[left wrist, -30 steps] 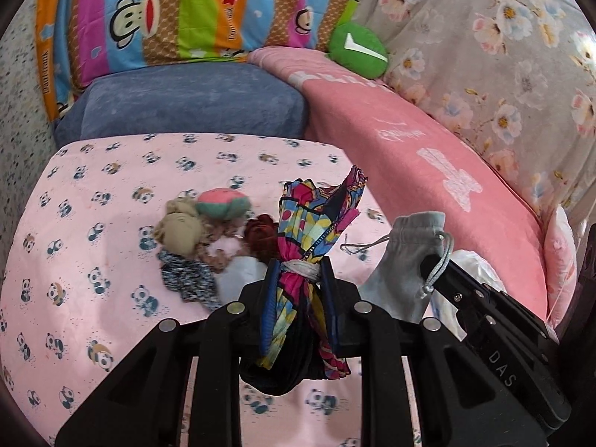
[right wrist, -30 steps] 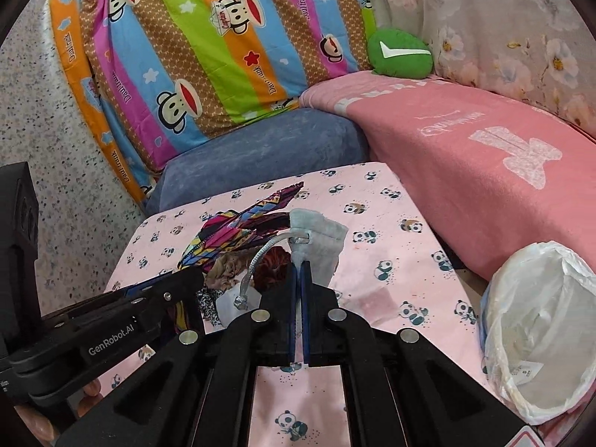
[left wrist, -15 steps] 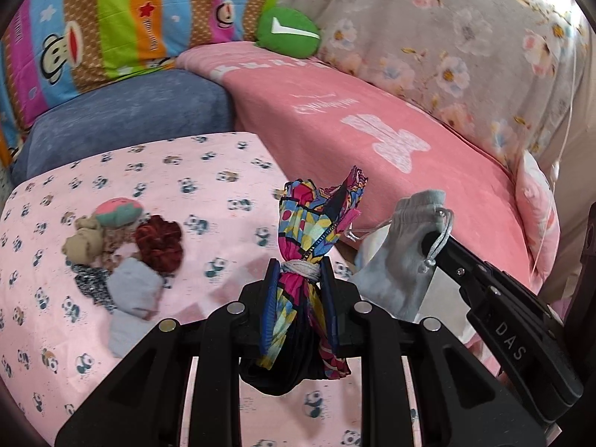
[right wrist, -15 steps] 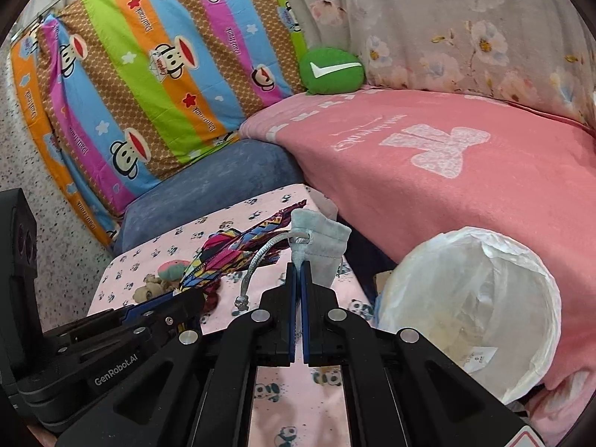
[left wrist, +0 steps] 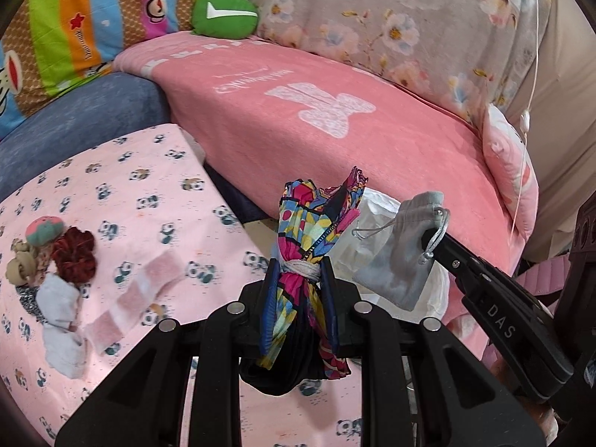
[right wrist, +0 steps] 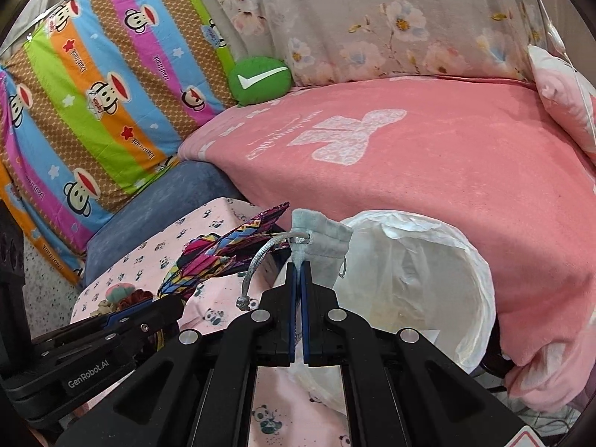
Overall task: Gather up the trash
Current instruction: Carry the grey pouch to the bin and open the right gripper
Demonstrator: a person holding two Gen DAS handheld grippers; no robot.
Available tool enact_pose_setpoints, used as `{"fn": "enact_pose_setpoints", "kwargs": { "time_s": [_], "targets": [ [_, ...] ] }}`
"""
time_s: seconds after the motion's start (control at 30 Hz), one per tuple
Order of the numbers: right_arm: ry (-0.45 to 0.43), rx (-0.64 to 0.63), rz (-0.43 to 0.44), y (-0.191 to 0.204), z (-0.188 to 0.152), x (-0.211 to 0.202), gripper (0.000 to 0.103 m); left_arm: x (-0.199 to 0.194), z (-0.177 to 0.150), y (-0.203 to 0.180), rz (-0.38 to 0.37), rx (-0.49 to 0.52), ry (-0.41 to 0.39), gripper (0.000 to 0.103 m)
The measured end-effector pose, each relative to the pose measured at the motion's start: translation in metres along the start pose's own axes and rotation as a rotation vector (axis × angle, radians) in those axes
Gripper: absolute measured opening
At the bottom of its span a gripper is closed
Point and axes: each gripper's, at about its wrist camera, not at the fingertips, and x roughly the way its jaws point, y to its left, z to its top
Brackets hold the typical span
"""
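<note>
My left gripper is shut on a multicoloured cloth bundle tied with a white band, held above the panda sheet. My right gripper is shut on a grey drawstring pouch, held at the near rim of a white-lined trash bin. In the left wrist view the pouch hangs from the right gripper, with the bin liner behind both items. The bundle also shows in the right wrist view.
A pile of small cloth items and a pink strip lie on the panda-print sheet at left. A pink blanket covers the sofa behind the bin. A green cushion sits at the back.
Both grippers have swung right with their items, away from the cloth pile and toward the white-lined bin, which is now close in front of the right gripper.
</note>
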Motion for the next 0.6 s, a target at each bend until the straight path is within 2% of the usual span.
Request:
{"fn": "enact_pose_setpoints", "kwargs": {
  "time_s": [0.3, 0.37, 0.47, 0.6],
  "targets": [
    [0.018, 0.051, -0.052, -0.036, -0.003, 0.006, 0.002, 0.025, 0.006, -0.027, -0.075, 0.024, 0.031, 0.023],
    [0.027, 0.056, -0.057, -0.038, -0.004, 0.009, 0.006, 0.029, 0.008, -0.031, -0.084, 0.024, 0.026, 0.024],
    [0.028, 0.062, -0.069, -0.04, -0.005, 0.011, 0.013, 0.032, 0.01, -0.033, -0.064, 0.008, 0.013, 0.051],
    [0.028, 0.059, -0.08, -0.04, -0.006, 0.012, 0.024, 0.034, 0.01, -0.029, -0.042, -0.003, 0.017, 0.053]
  ]
}}
